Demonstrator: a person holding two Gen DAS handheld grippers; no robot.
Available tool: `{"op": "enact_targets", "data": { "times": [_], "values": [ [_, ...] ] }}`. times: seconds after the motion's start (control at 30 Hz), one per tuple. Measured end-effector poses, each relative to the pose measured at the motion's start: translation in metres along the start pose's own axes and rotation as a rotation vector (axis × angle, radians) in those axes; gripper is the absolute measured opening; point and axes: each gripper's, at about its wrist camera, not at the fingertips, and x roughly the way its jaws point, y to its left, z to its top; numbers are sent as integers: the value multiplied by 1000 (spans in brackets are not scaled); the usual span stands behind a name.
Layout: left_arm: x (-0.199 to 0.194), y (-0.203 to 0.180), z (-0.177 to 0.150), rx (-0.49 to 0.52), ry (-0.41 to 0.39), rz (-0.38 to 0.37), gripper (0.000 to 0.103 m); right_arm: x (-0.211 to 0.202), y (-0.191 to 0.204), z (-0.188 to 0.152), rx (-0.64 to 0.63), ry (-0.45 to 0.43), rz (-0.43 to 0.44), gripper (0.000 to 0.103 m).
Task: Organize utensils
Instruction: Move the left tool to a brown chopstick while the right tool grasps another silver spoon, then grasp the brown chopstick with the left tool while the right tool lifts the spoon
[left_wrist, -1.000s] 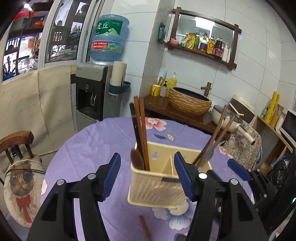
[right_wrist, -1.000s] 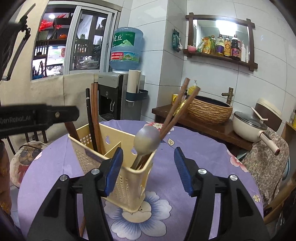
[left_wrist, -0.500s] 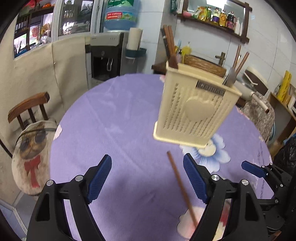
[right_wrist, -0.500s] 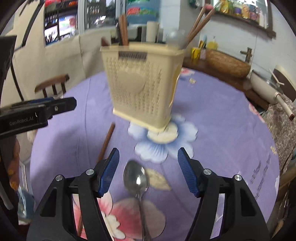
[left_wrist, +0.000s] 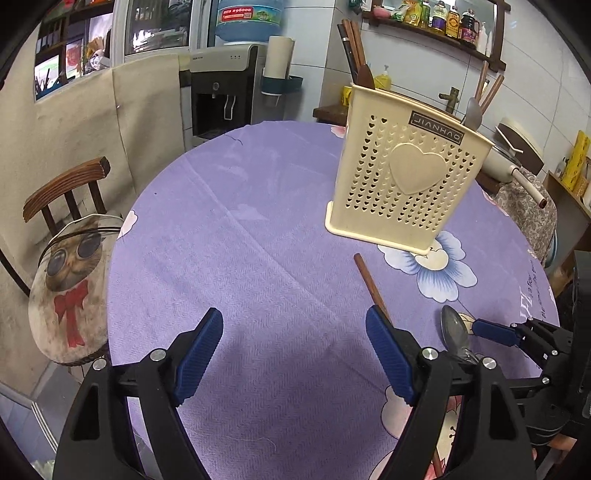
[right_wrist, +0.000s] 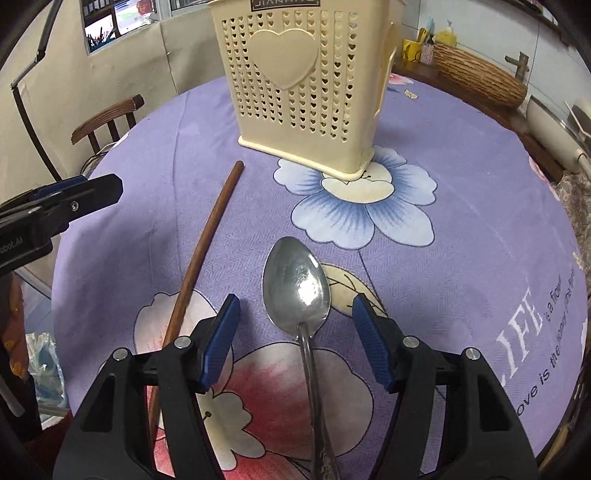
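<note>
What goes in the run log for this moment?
left gripper: open, empty | right gripper: closing, spoon between, untouched | chopstick: on tablecloth | holder: upright

Even indoor light fills both fisheye views, bright on the white wall tiles (left_wrist: 535, 85) and softer on the purple tablecloth (left_wrist: 240, 258). A sharp glare spot sits in the spoon (right_wrist: 295, 284) bowl, with a soft shadow just left of it. Faint shadows spread on the cloth under the left gripper (left_wrist: 293, 354) and right gripper (right_wrist: 295, 339). Focus is crisp mid-frame around the holder (right_wrist: 303, 85). Lines bow near the rims, where black corners close in and detail smears.
</note>
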Motion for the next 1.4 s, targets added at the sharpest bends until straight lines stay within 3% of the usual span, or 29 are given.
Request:
{"op": "enact_targets", "data": {
  "times": [0.4, 0.63, 0.73, 0.9, 1.13, 1.2, 1.4],
  "values": [
    [6, -5, 1, -2, 16, -2, 78, 3, 2, 11, -4, -4, -14, 39],
    [16, -21, 3, 16, 52, -40, 73, 4, -2, 16, 18, -3, -21, 39],
    [24, -31, 7, 23, 81, -78, 65, 3, -11, 14, 49, -7, -36, 39],
    [41, -51, 9, 63, 133, -114, 42, 0, -28, 12, 102, -11, -42, 39],
    [61, -70, 13, 97, 174, -110, 26, -1, -33, 8, 116, -16, -48, 39],
    [66, -73, 12, 107, 192, -97, 17, -1, -33, 9, 116, -17, -49, 39],
    [70, -75, 12, 122, 202, -73, 14, -1, -32, 8, 114, -19, -48, 39]
  ]
}}
